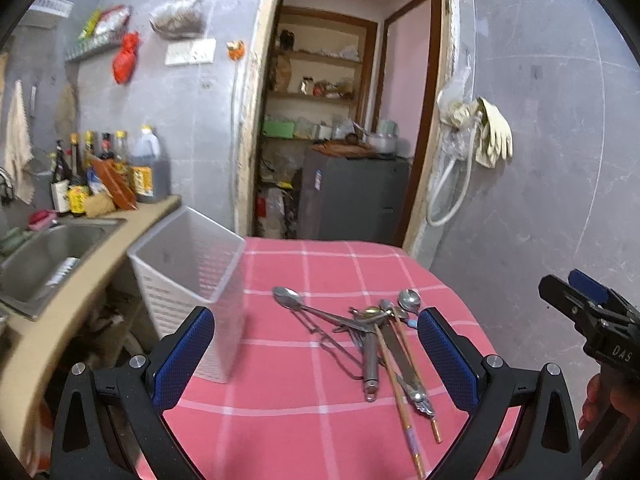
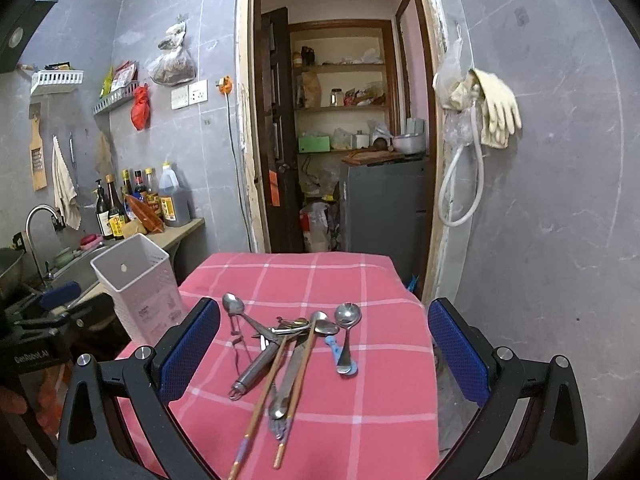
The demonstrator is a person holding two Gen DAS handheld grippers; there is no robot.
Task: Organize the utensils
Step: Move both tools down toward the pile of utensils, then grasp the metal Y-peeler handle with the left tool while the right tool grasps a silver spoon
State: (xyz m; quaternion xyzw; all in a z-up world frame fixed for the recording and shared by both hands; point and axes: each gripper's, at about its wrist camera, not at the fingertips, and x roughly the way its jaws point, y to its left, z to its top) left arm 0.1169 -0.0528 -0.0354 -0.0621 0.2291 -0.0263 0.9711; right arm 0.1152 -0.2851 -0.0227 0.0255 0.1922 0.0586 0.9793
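Both hand-held grippers, left gripper (image 1: 316, 356) and right gripper (image 2: 324, 352), hover spread wide and empty above the pink checked tablecloth (image 2: 384, 364). At its left edge stands an upright white perforated plastic utensil holder (image 2: 138, 280). Just right of it, mid-cloth, lies a tangled pile of metal spoons (image 2: 347, 316) and wooden chopsticks (image 2: 260, 404).

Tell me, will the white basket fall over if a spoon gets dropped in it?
Maybe. The white basket is tall, narrow and looks like thin plastic, so it is probably light and tippy. It stands at the edge of the pink tablecloth, so a bump could knock it off. A spoon dropped gently should be fine.
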